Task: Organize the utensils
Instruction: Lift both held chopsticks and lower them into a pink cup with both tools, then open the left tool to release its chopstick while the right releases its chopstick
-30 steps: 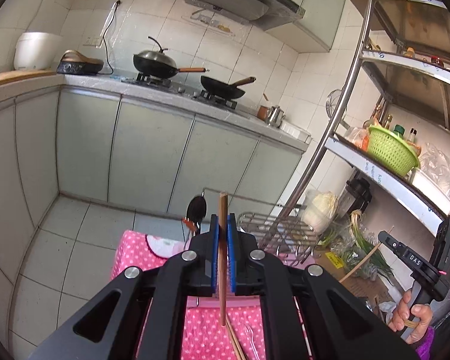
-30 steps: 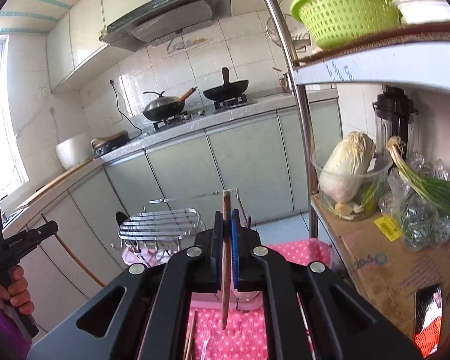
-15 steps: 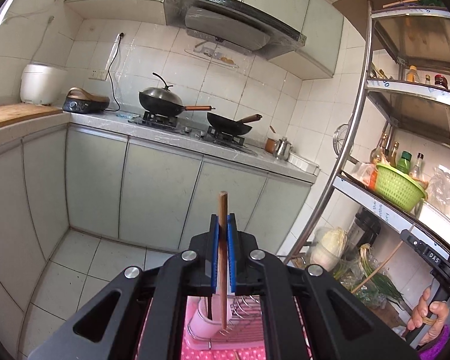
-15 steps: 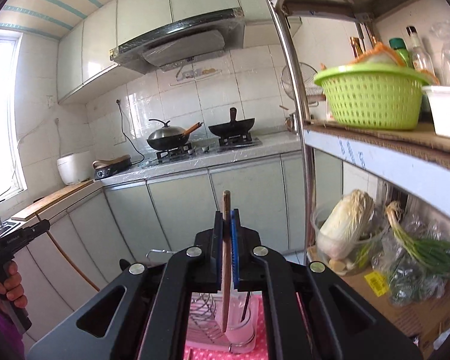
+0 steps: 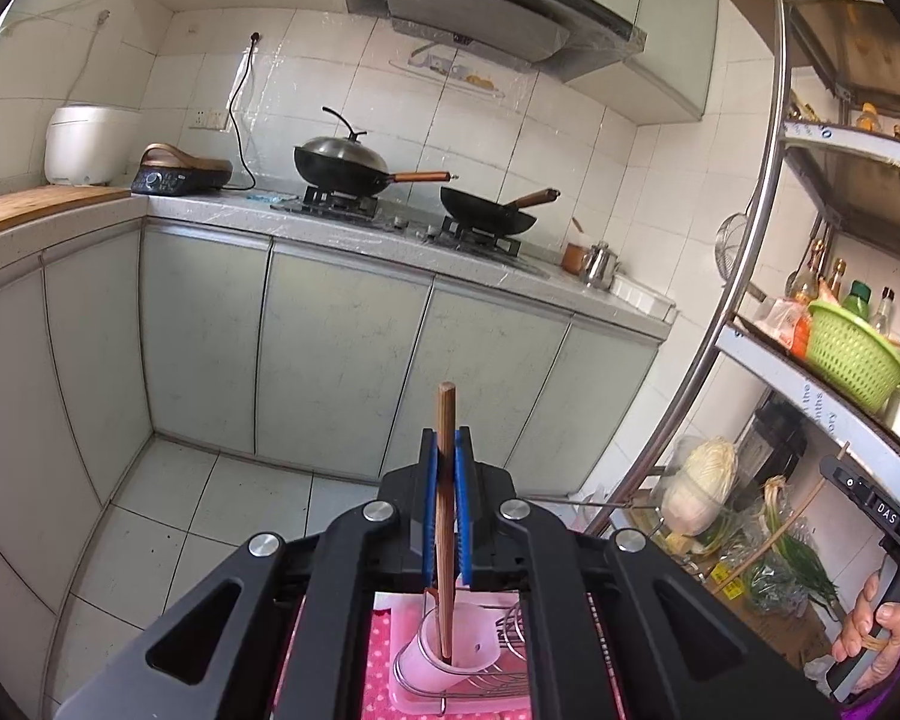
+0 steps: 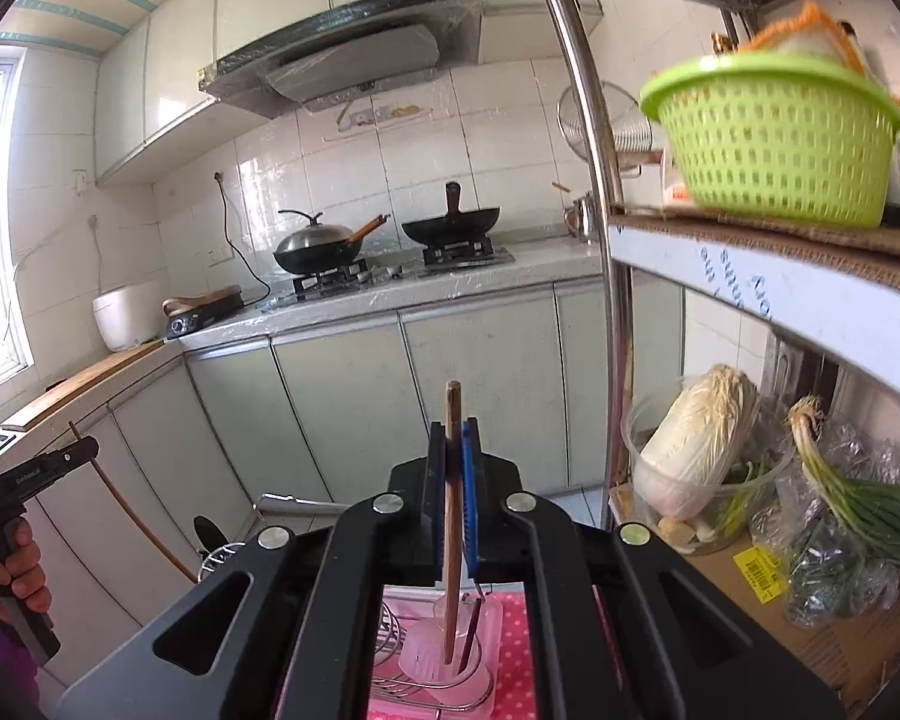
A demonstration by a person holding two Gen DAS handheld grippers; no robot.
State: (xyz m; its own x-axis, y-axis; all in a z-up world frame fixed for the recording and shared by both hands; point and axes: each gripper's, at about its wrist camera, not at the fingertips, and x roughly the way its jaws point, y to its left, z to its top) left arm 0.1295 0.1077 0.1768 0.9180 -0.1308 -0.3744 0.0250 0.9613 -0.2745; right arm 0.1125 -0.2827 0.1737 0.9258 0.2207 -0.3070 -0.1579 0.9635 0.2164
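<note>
Both hands have lifted and carried forward since a moment ago, so the left gripper [image 5: 444,480] and right gripper [image 6: 455,480] — each clamped on a wooden chopstick [image 5: 445,516] — now hold them upright over the pale utensil cup [image 5: 450,657], seemingly ready to drop.

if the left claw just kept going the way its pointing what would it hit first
Probably the pale green cabinet doors under the stove counter: the left claw, shut on a chopstick, aims at them across open floor. Nothing nearer shows in that line, though depth is hard to judge.
</note>
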